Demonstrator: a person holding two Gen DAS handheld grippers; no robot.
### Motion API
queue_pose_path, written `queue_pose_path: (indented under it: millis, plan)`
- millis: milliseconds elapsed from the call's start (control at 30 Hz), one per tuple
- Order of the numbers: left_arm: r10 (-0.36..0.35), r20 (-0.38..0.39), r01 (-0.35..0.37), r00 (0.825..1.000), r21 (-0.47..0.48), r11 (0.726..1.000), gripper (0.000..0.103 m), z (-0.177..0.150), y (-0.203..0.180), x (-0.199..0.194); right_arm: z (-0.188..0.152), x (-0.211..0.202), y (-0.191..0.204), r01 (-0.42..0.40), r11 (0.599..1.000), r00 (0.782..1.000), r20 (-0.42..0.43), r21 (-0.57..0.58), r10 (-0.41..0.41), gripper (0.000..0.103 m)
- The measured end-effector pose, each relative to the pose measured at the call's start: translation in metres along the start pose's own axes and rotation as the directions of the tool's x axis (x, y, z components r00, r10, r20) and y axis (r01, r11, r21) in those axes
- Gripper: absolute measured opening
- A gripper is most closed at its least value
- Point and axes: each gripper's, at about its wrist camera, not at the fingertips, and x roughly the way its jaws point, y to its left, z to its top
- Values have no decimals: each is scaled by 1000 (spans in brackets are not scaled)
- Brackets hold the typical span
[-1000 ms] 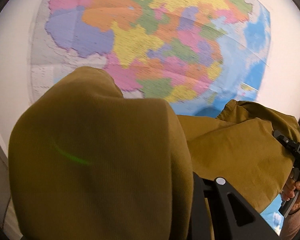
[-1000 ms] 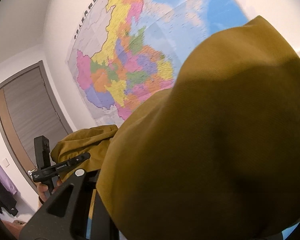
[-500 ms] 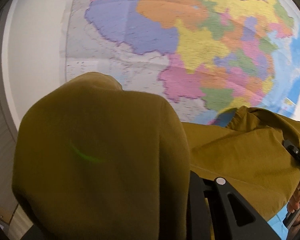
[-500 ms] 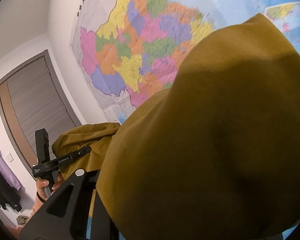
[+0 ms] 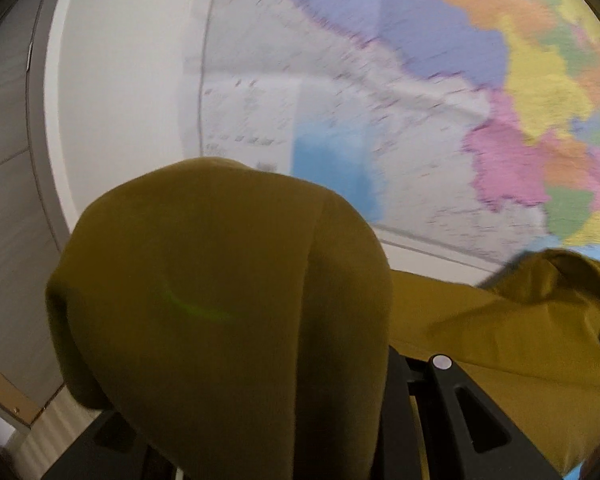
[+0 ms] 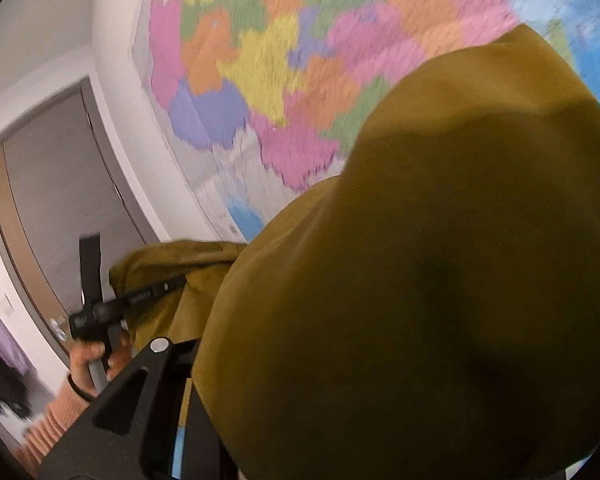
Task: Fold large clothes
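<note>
— Mustard-yellow corduroy garment [image 5: 228, 320]: where is it?
— Held up in front of the coloured wall map [image 5: 460, 80], draped over both tools, stretched from the left gripper [image 6: 140, 292] to the right gripper [image 6: 260, 360].
— Fingers?
— Hidden under cloth; each seems narrowed onto a bunch of fabric.
— Which way does it run?
— Its long axis spans hand to hand; neither is nearer, so I'd judge both must lower together.

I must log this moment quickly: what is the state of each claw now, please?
Left claw: closed on the mustard garment.
Right claw: its tips are hidden under the same garment, which drapes over it; it appears closed on the cloth.
</note>
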Motion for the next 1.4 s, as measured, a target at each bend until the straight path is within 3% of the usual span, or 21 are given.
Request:
queue_pose_path:
  millis: [233, 333, 400, 533, 633, 667, 733, 833, 933, 1000, 1067, 1100, 1200, 1267, 1333, 1400]
  plan:
    - [54, -111, -60, 992, -49, 997, 21, -54, 35, 61, -53, 4, -26, -1, 1000, 988, -155, 25, 5, 30]
    - [28, -127, -39, 991, -86, 995, 25, -63, 48, 66, -60, -9, -40, -11, 998, 977, -210, 63, 24, 38]
    - [24, -133, -36, 991, -91, 995, 27, -65, 51, 67, -61, -25, -51, -10, 996, 968, -250, 91, 33, 53]
    - [36, -153, -51, 988, -95, 994, 30, -62, 52, 70, -62, -58, -65, -2, 995, 959, -283, 95, 29, 64]
    - [61, -167, -77, 984, -87, 993, 39, -63, 50, 72, -56, -99, -78, -28, 996, 957, -287, 82, 50, 64]
    - [75, -171, -89, 982, -80, 993, 42, -64, 49, 72, -55, -118, -83, -3, 999, 957, -290, 48, 17, 63]
    - [104, -169, -114, 980, -50, 992, 44, -66, 46, 67, -45, -139, -87, 45, 999, 951, -305, 2, -42, 46]
    - [138, -163, -144, 977, -20, 989, 48, -69, 42, 54, -40, -166, -89, 53, 998, 955, -293, -17, -55, 28]
    - [157, -158, -158, 975, 8, 987, 50, -70, 39, 38, -34, -121, -47, 47, 997, 958, -282, -56, -61, 13]
    - [172, -140, -170, 975, 26, 985, 50, -70, 37, 23, -36, -104, -29, 42, 995, 958, -281, -86, -64, 12]
    - [149, -122, -148, 981, 16, 989, 50, -72, 37, 1, -31, -77, 4, 30, 990, 965, -254, -134, -63, 17]
    - [145, -117, -145, 983, 4, 989, 50, -73, 37, -8, -26, -66, 16, 45, 987, 967, -240, -154, -82, 32]
    - [132, -80, -136, 988, -44, 990, 50, -72, 38, -25, -13, -39, 13, 93, 982, 967, -219, -167, -129, 34]
    - [122, -41, -124, 992, -56, 991, 51, -72, 42, -31, -10, -15, 7, 137, 976, 958, -229, -169, -174, 34]
    - [116, -10, -116, 993, -49, 992, 53, -74, 40, -42, -12, 12, -7, 183, 970, 932, -286, -158, -223, 31]
    - [87, -10, -87, 996, -17, 996, 54, -77, 31, -45, -22, 32, -28, 196, 978, 906, -368, -69, -208, 32]
